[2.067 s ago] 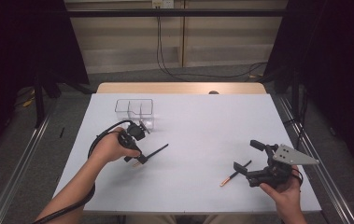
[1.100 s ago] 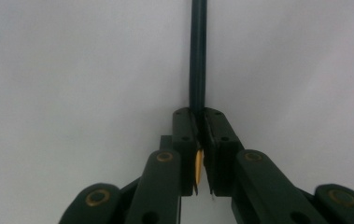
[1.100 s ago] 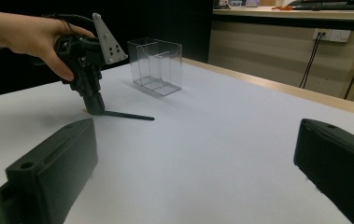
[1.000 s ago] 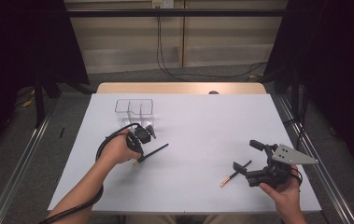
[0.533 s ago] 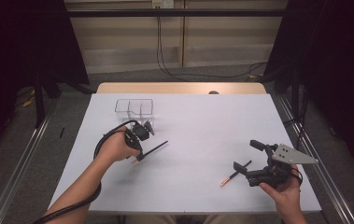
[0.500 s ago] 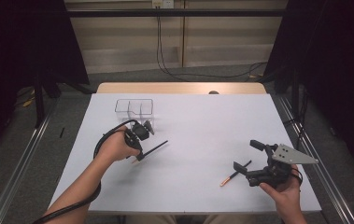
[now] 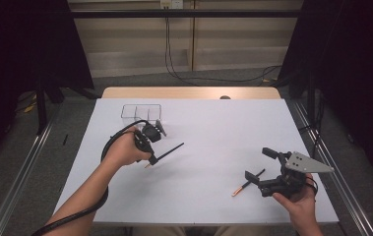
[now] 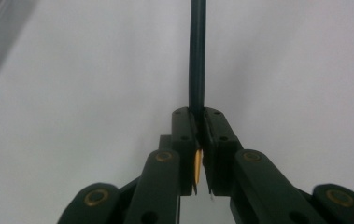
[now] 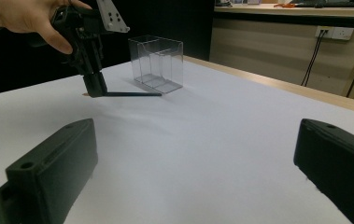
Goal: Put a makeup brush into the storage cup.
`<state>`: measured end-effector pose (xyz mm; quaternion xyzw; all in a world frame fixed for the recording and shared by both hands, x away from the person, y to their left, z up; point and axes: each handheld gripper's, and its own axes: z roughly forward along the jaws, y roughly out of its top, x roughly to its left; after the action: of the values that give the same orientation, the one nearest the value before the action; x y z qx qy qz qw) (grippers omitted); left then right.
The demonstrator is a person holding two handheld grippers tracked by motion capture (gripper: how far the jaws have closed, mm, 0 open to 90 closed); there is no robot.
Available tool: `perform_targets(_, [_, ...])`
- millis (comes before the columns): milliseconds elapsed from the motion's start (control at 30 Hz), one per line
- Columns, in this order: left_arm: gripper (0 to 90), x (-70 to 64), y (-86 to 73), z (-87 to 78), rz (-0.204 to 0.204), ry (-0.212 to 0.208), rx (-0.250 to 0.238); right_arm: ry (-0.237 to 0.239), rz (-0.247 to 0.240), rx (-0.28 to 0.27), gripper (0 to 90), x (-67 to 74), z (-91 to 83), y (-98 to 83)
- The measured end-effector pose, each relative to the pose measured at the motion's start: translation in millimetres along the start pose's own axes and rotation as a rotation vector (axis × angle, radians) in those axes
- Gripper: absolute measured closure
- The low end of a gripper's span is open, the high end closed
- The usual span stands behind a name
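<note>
The left claw (image 7: pixel 150 158) is clamped on a dark pencil (image 7: pixel 170 151) held just above the desk (image 7: pixel 213 128) near the clear compartment box (image 7: pixel 141 112) — not yet deposited — while a second pencil (image 7: pixel 247 182) lies on the desk between the wide-open jaws of the right claw (image 7: pixel 260 164).
</note>
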<state>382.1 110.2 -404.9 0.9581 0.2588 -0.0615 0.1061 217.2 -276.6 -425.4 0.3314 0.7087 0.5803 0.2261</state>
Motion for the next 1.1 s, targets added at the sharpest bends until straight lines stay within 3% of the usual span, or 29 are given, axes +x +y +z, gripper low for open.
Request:
perform_targets(233, [84.3,-7.2,10.9,-5.3,0.053,0.0,-0.012,0.006,-0.003,0.01,0.0,-0.4,1.6,1.3])
perform_targets(400, [84.2,-10.7,16.0,-6.8,0.064,0.002,-0.021,0.013,-0.005,0.015,0.0,-0.8,3.1,3.1])
perform_targets(700, [84.2,-15.1,26.3,-11.6,0.11,0.006,-0.001,0.03,-0.017,0.029,0.0,0.6,9.3,5.5])
perform_targets(1100, [84.2,-26.6,42.9,-16.5,0.166,-0.022,-0.005,0.054,-0.016,0.062,0.0,1.0,18.4,8.7])
